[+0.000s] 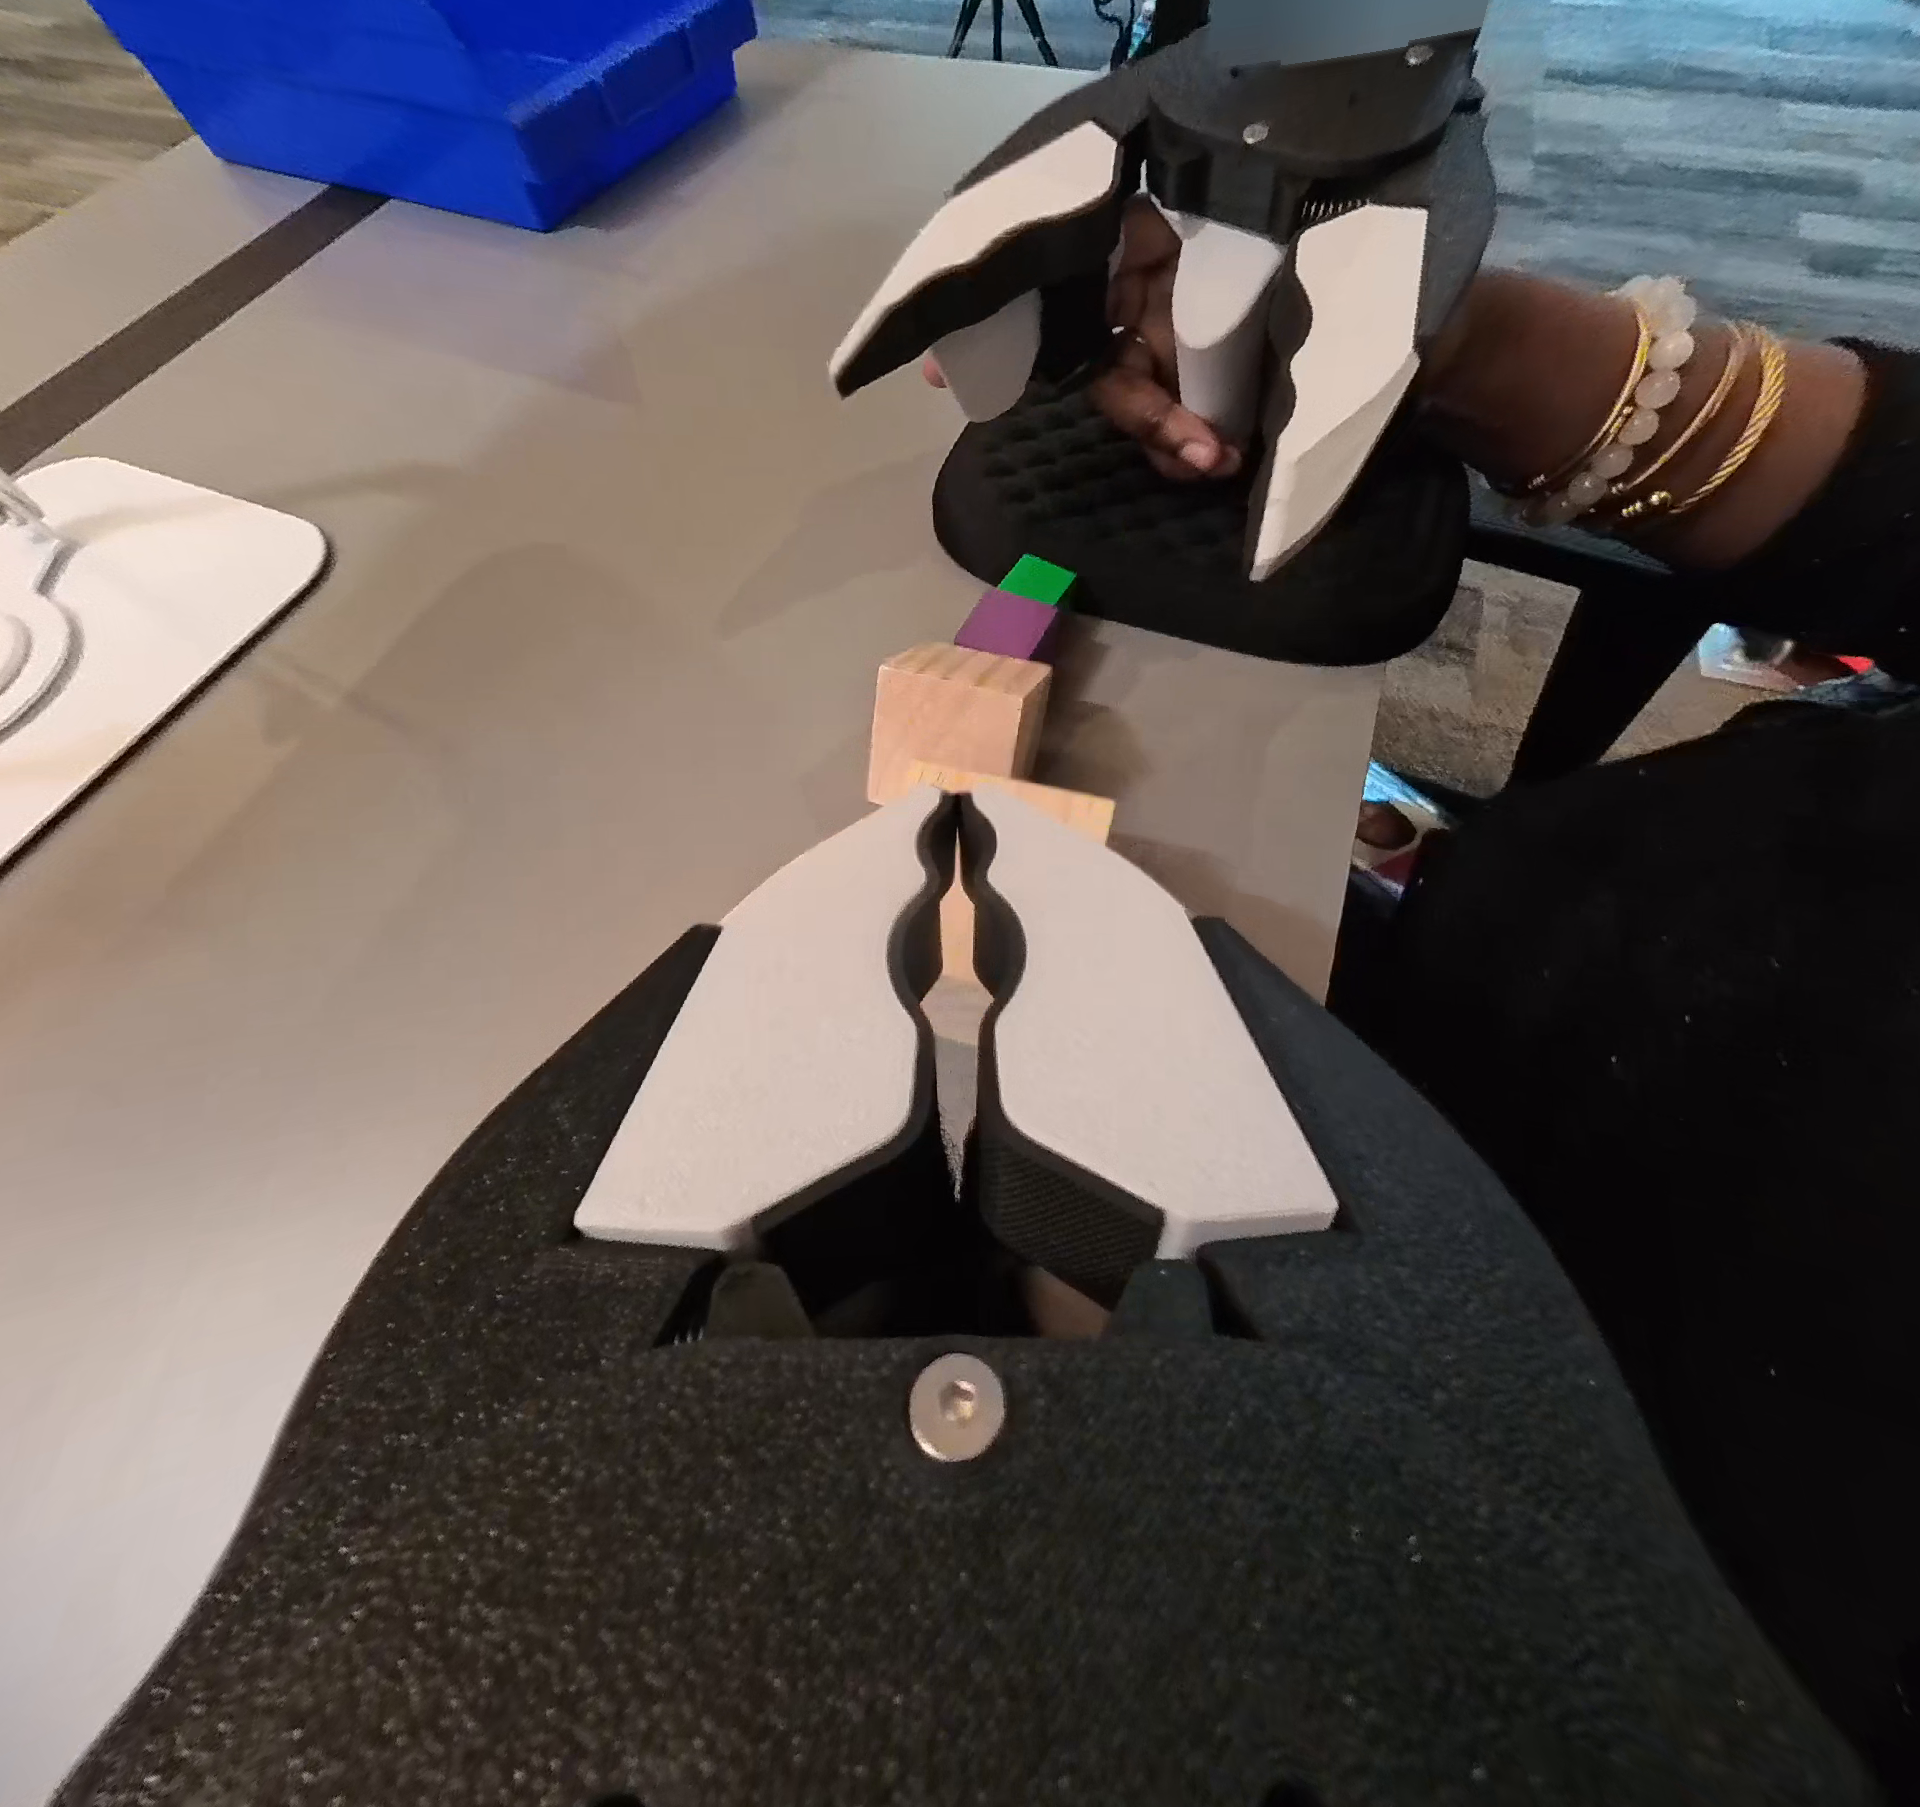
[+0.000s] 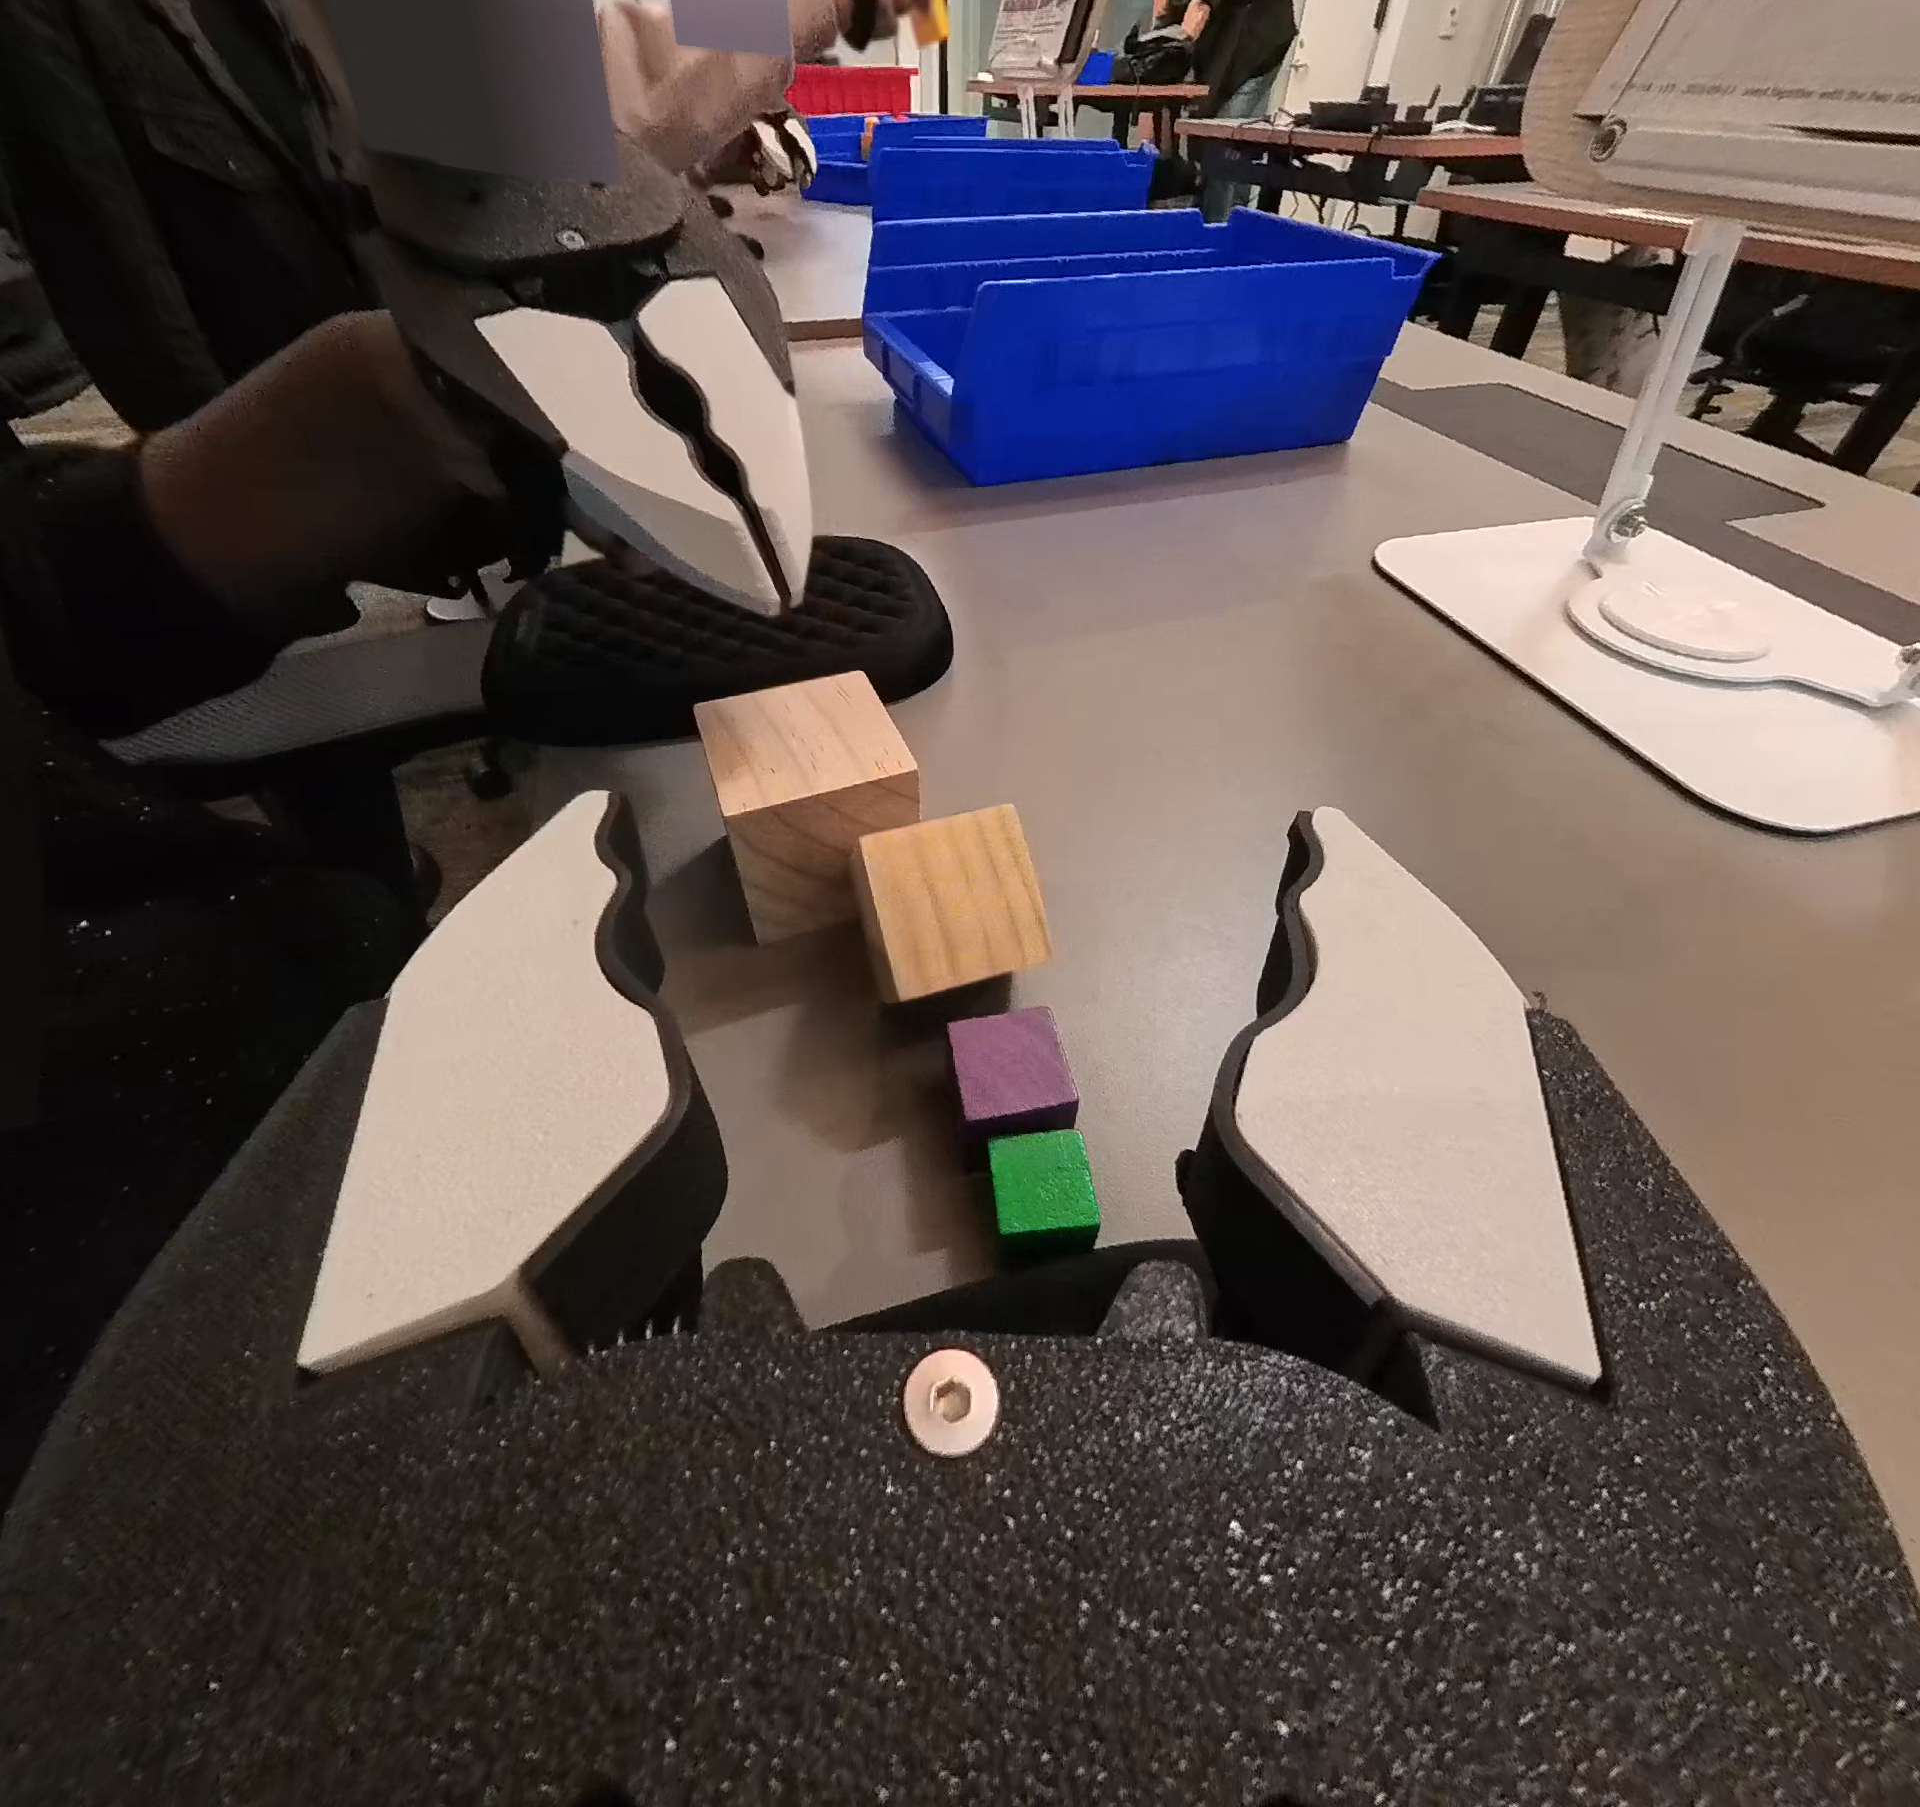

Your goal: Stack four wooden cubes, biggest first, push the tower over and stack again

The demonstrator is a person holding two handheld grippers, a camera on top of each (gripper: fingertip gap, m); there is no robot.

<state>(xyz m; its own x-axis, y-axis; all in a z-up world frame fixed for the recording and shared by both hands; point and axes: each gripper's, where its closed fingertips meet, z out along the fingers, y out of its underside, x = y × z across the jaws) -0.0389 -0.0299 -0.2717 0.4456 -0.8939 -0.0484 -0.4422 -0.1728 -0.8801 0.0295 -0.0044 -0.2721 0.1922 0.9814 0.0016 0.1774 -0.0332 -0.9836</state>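
Four cubes stand in a row on the grey table (image 2: 1247, 718): a large wooden cube (image 2: 805, 801), a smaller wooden cube (image 2: 951, 900), a purple cube (image 2: 1013, 1071) and a green cube (image 2: 1042, 1191). My right gripper (image 2: 956, 812) is open, low over the table, and the row lies between its fingers without touching them. My left gripper (image 1: 956, 801) is shut with nothing between its pads. It hovers just above the large wooden cube (image 1: 1049, 807). The right wrist view shows the left gripper (image 2: 779, 599) shut over a black padded armrest (image 2: 717, 656).
A blue bin (image 2: 1122, 355) stands farther back on the table and also shows in the left wrist view (image 1: 416, 64). A white stand base (image 2: 1662, 677) lies at the right. A second black armrest pad (image 1: 1195, 562) overlaps the table edge near the green cube (image 1: 1037, 581). Some 9 cm of space lies between my two pairs of fingers.
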